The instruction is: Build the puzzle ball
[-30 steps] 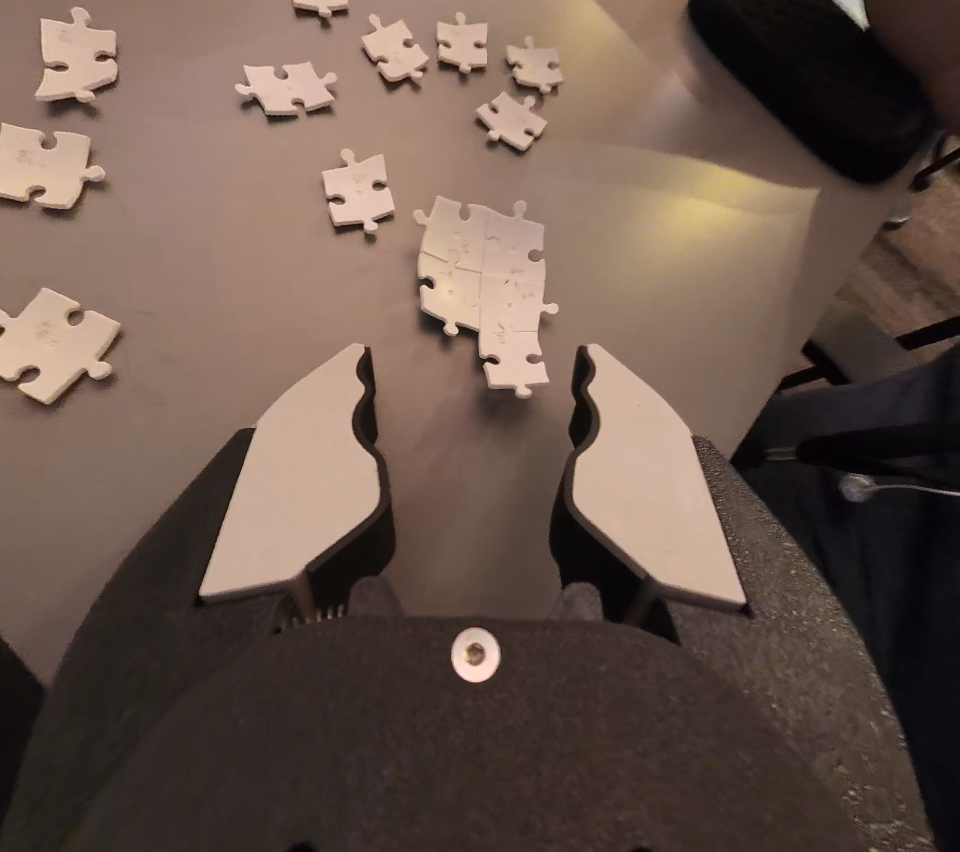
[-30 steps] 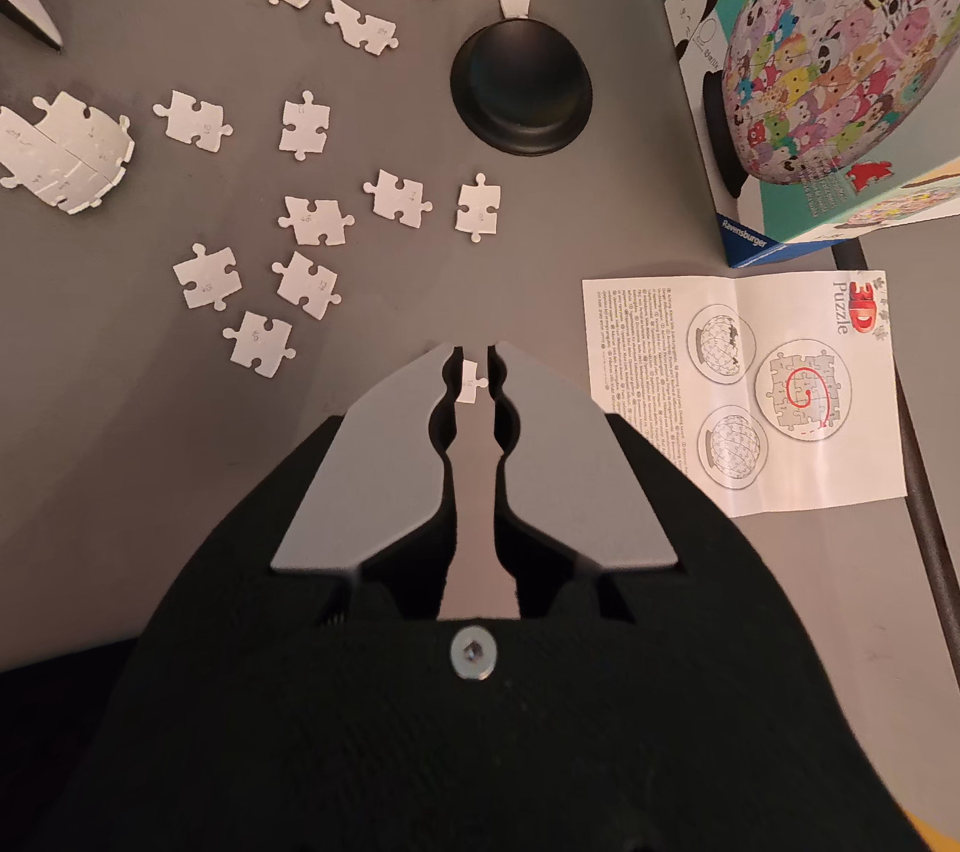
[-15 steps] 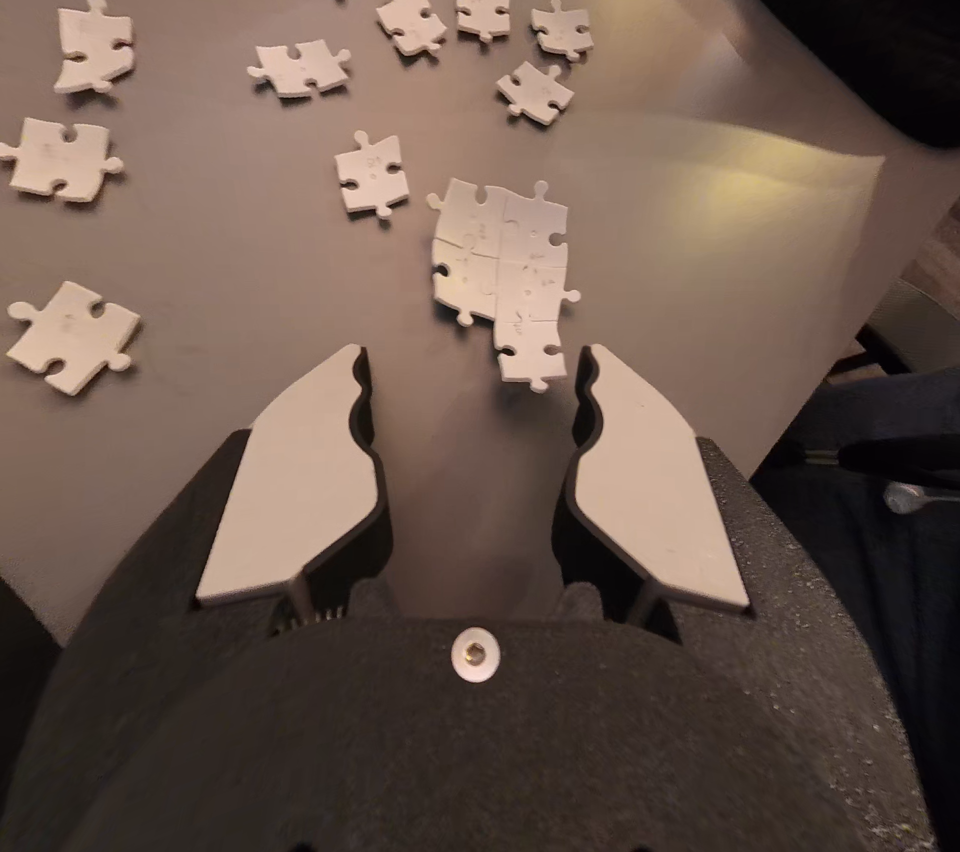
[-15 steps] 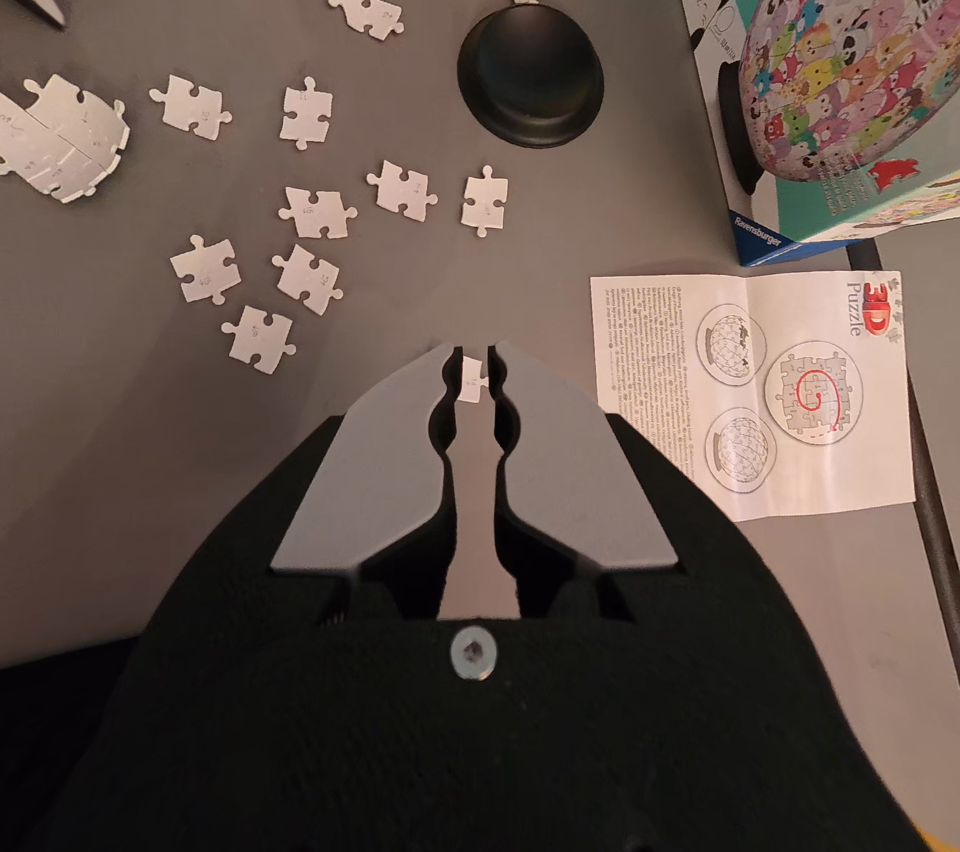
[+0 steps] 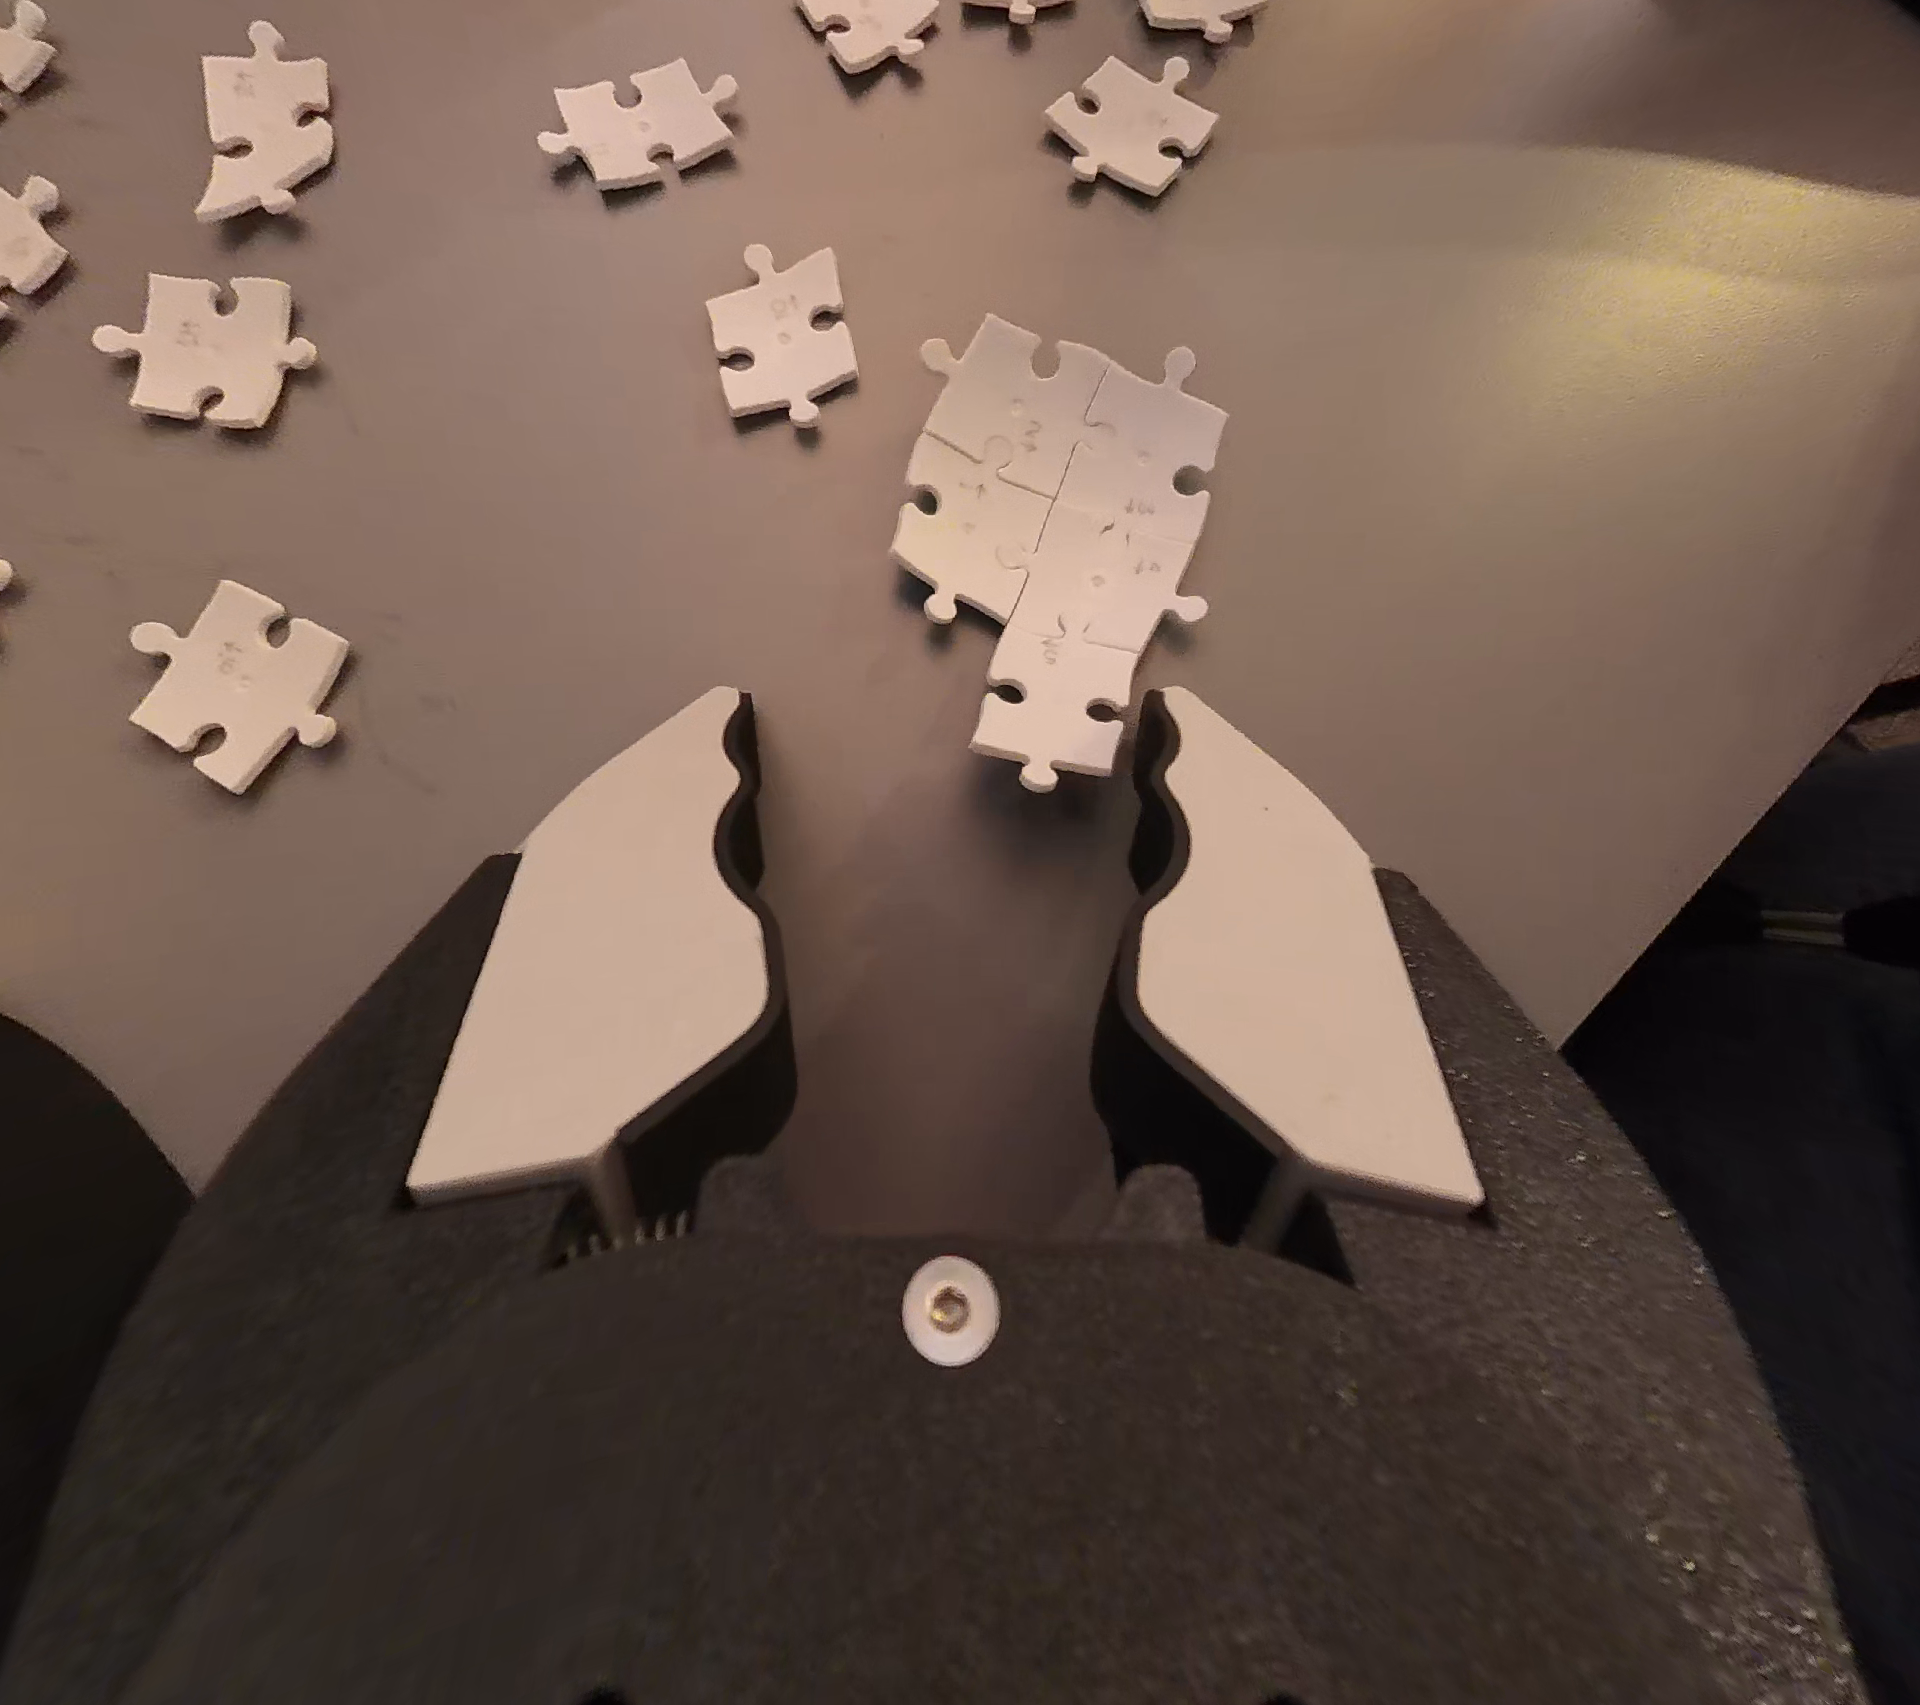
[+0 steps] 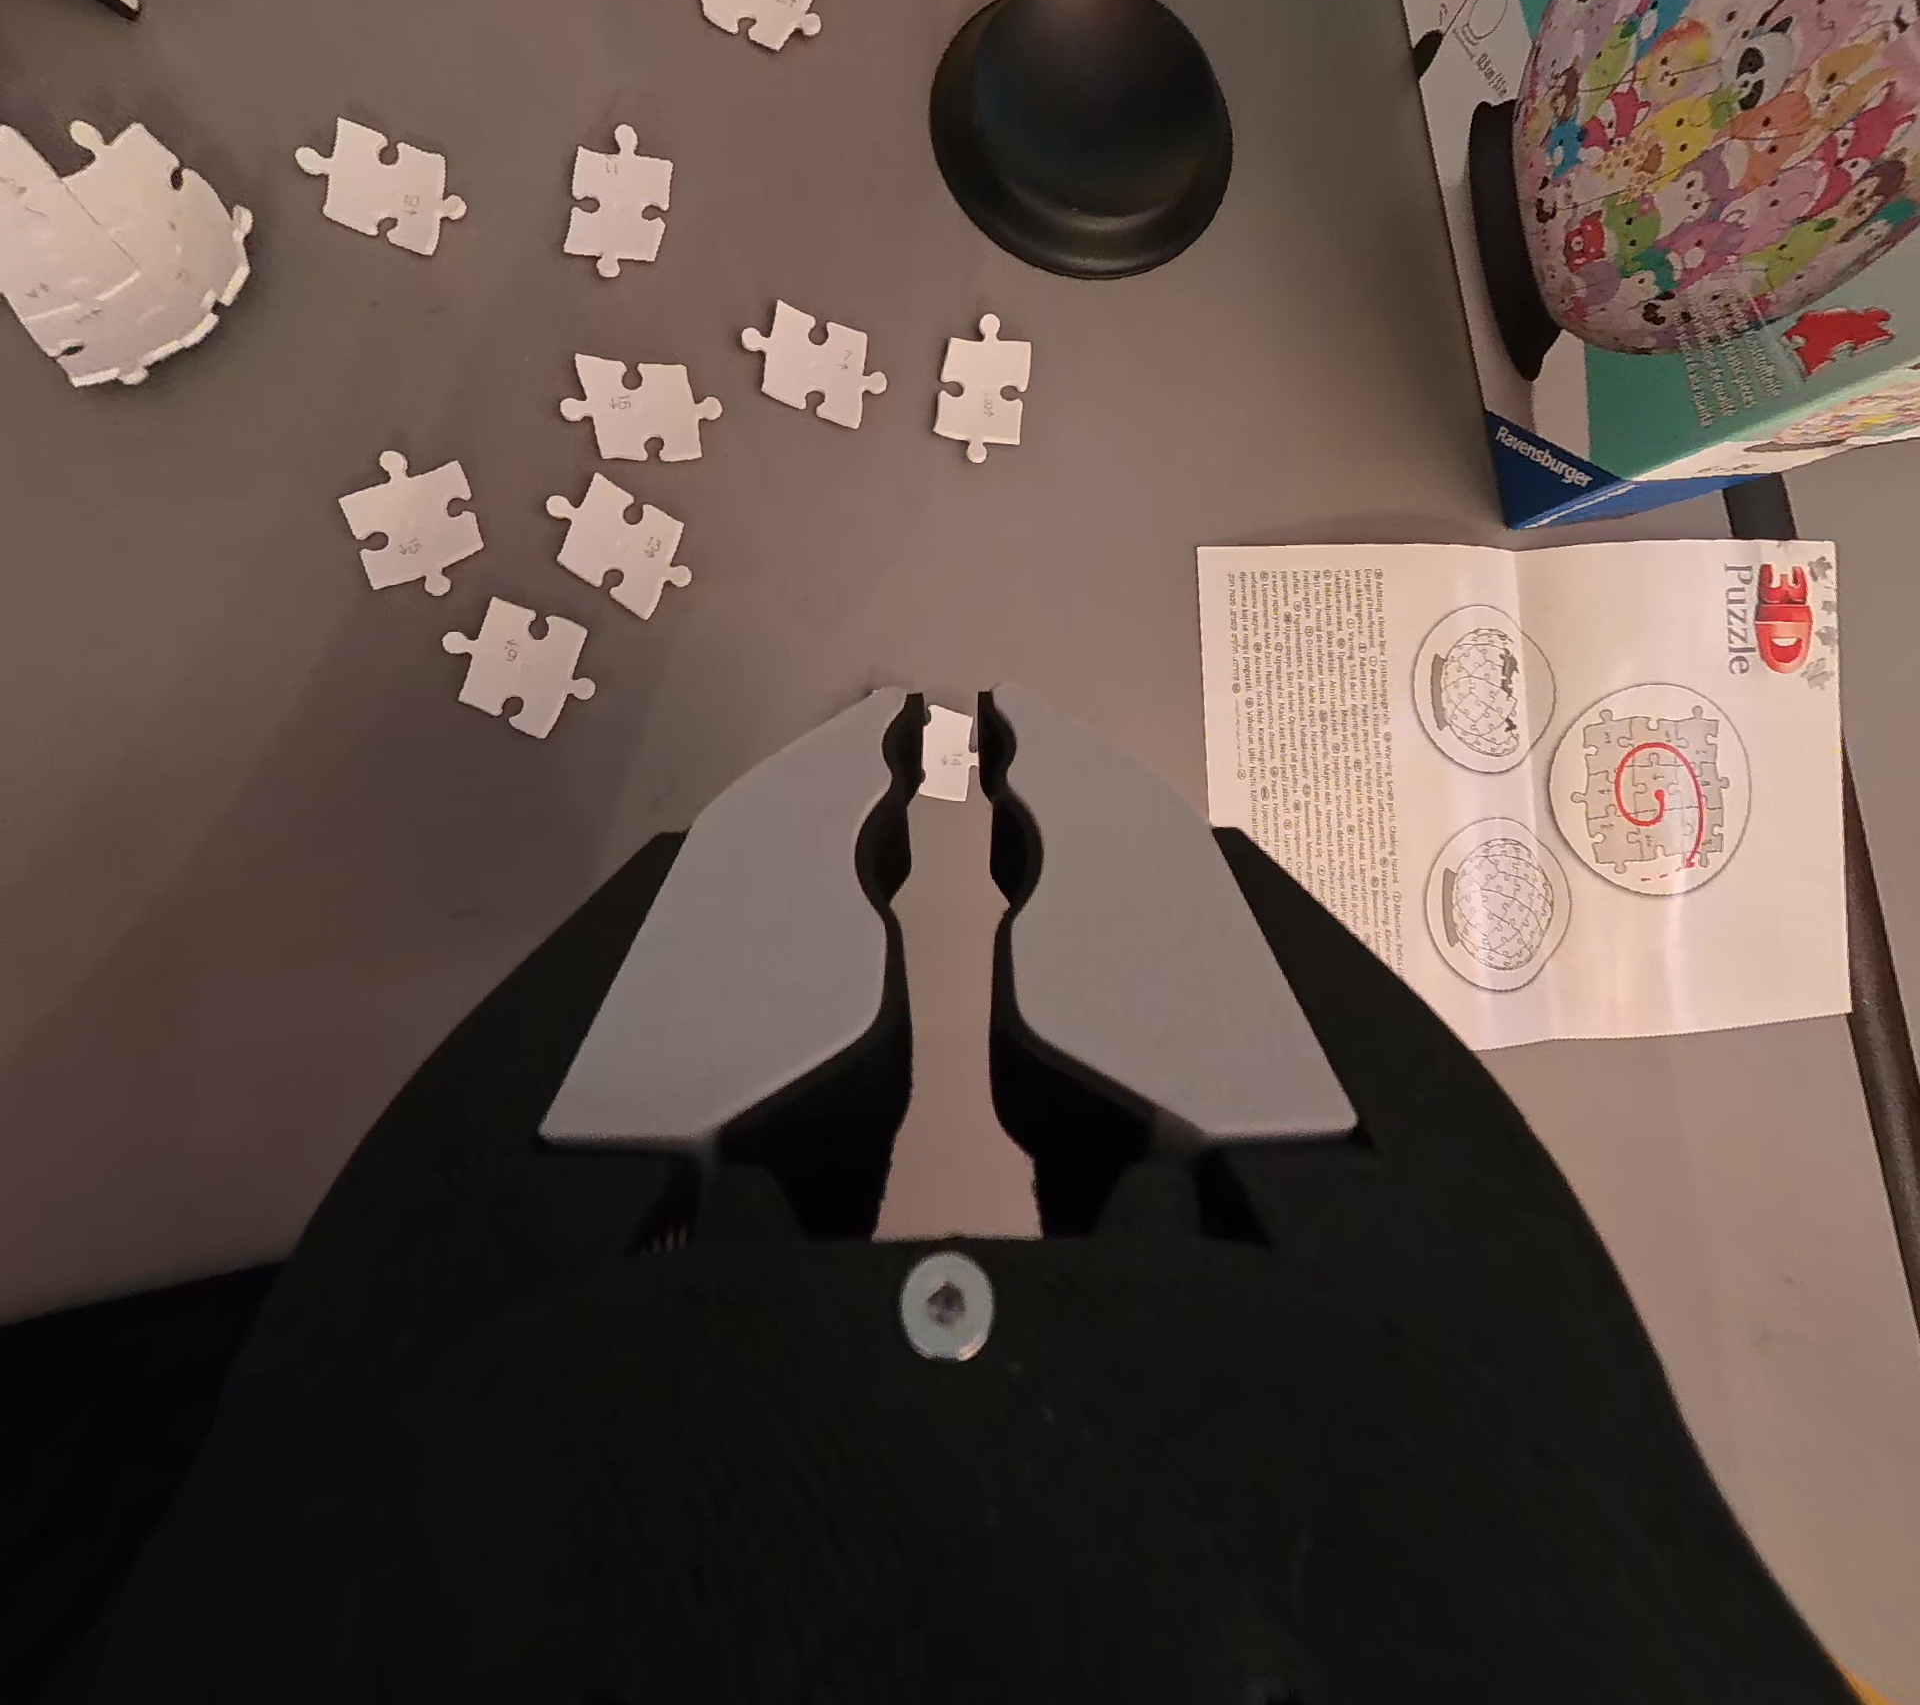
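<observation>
Pinching one flat white piece [image 6: 949, 752], the right tongs [image 6: 951, 705] hover over the matte grey surface [image 6: 312, 824]; the left tongs [image 5: 945, 705] gape wide beside a curved six-piece cluster [image 5: 1060, 512].

Loose pieces spread over the flat grey table [image 6: 1039, 575]

The curved white joined patch [image 6: 114, 263] lies far left; the round black stand [image 6: 1081, 128] sits behind the scattered white puzzle pieces [image 6: 634, 408]; the square picture box [image 6: 1683, 128] stands right of the stand; the folded paper leaflet [image 6: 1527, 782] lies before the box.
</observation>
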